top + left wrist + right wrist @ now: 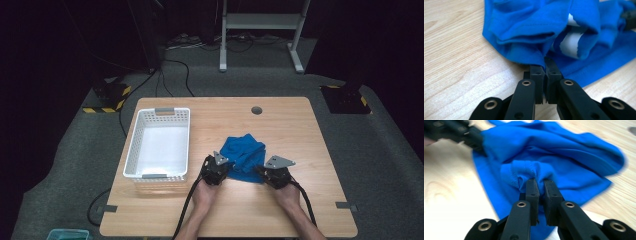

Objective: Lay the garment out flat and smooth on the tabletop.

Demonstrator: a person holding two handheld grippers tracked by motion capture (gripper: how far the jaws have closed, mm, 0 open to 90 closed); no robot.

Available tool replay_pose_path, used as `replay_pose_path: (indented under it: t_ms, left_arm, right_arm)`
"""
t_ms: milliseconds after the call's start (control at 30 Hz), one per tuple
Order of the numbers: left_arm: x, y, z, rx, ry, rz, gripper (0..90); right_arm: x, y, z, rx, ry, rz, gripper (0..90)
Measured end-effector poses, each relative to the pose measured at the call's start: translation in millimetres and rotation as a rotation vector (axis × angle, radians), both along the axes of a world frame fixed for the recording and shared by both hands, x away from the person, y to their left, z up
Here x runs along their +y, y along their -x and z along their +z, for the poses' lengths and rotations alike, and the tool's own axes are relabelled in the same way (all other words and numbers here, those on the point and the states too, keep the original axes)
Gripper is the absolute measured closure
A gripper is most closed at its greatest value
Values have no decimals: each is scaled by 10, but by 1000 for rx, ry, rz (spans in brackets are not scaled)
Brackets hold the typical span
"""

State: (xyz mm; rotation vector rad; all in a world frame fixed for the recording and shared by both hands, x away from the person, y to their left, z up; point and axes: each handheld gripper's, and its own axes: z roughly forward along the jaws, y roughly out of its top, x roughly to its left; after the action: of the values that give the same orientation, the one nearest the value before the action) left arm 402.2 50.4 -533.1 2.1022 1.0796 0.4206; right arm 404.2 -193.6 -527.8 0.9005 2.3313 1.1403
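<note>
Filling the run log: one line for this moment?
left gripper: shut on crumpled blue cloth | right gripper: shut on it | white plastic basket: empty

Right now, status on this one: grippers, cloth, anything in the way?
Left gripper shut on blue cloth edge. Right gripper shut on a bunched fold. Cloth crumpled on table. White basket to the left, apart. Nothing blocking.

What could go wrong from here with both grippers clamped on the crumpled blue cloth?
The left gripper pinches only a thin edge of the crumpled blue cotton cloth, so it may slip out on lifting. The right gripper holds a bunched fold, which could carry extra layers along. The white slotted plastic basket sits close enough for trailing cloth to snag.
</note>
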Motion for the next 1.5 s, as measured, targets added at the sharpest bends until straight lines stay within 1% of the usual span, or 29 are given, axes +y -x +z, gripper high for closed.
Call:
replay_pose_path:
  t_ms: [100, 133, 167, 200, 233, 267, 300, 400, 433, 500, 533, 567, 600, 633, 667, 700, 733, 767, 800, 833, 933, 967, 1067, 1133, 1200, 1233, 1367, 1500]
  left_arm:
    - [-2, 40, 1, -7, -8, -14, 871]
    - [4, 56, 2, -4, -7, -16, 872]
    - [13, 69, 1, -5, -7, -17, 873]
    - [23, 82, 0, -5, -6, -17, 873]
    - [41, 96, 2, -4, -9, -16, 873]
    - [54, 102, 4, -4, -11, -17, 873]
    - [70, 114, 5, -2, -13, -16, 873]
    - [130, 155, 8, 1, -15, -11, 873]
    - [138, 158, 9, 1, -15, -12, 873]
    - [142, 161, 11, 4, -15, -13, 872]
    - [142, 161, 11, 4, -15, -13, 866]
    - [126, 161, 18, -2, -12, -7, 842]
    - [120, 160, 24, -4, -8, -6, 790]
    - [111, 161, 42, -10, 5, -4, 742]
    - [111, 161, 42, -10, 5, -4, 701]
    - [105, 161, 58, -16, 9, -3, 701]
    - [83, 157, 104, -28, 30, 2, 619]
    - [83, 157, 104, -28, 30, 2, 595]
    - [69, 149, 134, -30, 43, 0, 595]
    - [37, 133, 180, -37, 53, 1, 540]
    - [13, 117, 215, -44, 63, -1, 492]
    - [-21, 98, 255, -55, 66, 1, 477]
    - [-46, 93, 285, -63, 76, 2, 455]
    - [-61, 90, 320, -69, 82, -4, 433]
    - [-65, 105, 353, -66, 92, -14, 423]
    - [-61, 112, 358, -64, 89, -13, 420]
    - [-22, 131, 374, -61, 83, -12, 414]
    - [47, 156, 399, -57, 88, -6, 406]
  right_arm:
    - [-124, -64, 7, 11, -27, -63, 848]
    - [-200, -107, 23, 17, -32, -104, 849]
    - [-243, -132, 35, 18, -37, -123, 850]
    - [-243, -132, 35, 18, -37, -123, 850]
    - [-338, -183, 60, 18, -46, -164, 850]
    - [-338, -183, 60, 18, -46, -164, 850]
    - [-410, -219, 71, 21, -52, -194, 851]
    - [-541, -292, 56, 34, -69, -257, 852]
    - [-572, -310, 47, 40, -72, -275, 851]
    - [-605, -334, 26, 52, -78, -294, 850]
    - [-606, -339, 18, 54, -78, -294, 845]
    - [-592, -340, 10, 62, -74, -289, 835]
    - [-577, -333, 5, 61, -70, -284, 811]
    - [-567, -325, 4, 56, -64, -279, 756]
    - [-548, -307, 10, 53, -59, -279, 701]
    - [-548, -307, 10, 53, -59, -279, 701]
    - [-542, -275, 22, 49, -61, -277, 625]
    - [-542, -275, 22, 49, -61, -277, 625]
    - [-544, -263, 27, 52, -60, -277, 594]
    - [-559, -228, 36, 54, -55, -281, 559]
    - [-594, -149, 56, 48, -57, -285, 545]
    - [-608, -122, 62, 43, -56, -281, 542]
    - [-625, -88, 66, 42, -57, -282, 538]
    - [-652, -47, 59, 48, -54, -287, 536]
    - [-672, -31, 44, 56, -55, -286, 537]
    - [-678, -20, 33, 59, -54, -287, 537]
    - [-684, -16, 14, 66, -49, -285, 539]
    - [-694, -98, -12, 81, -49, -309, 546]
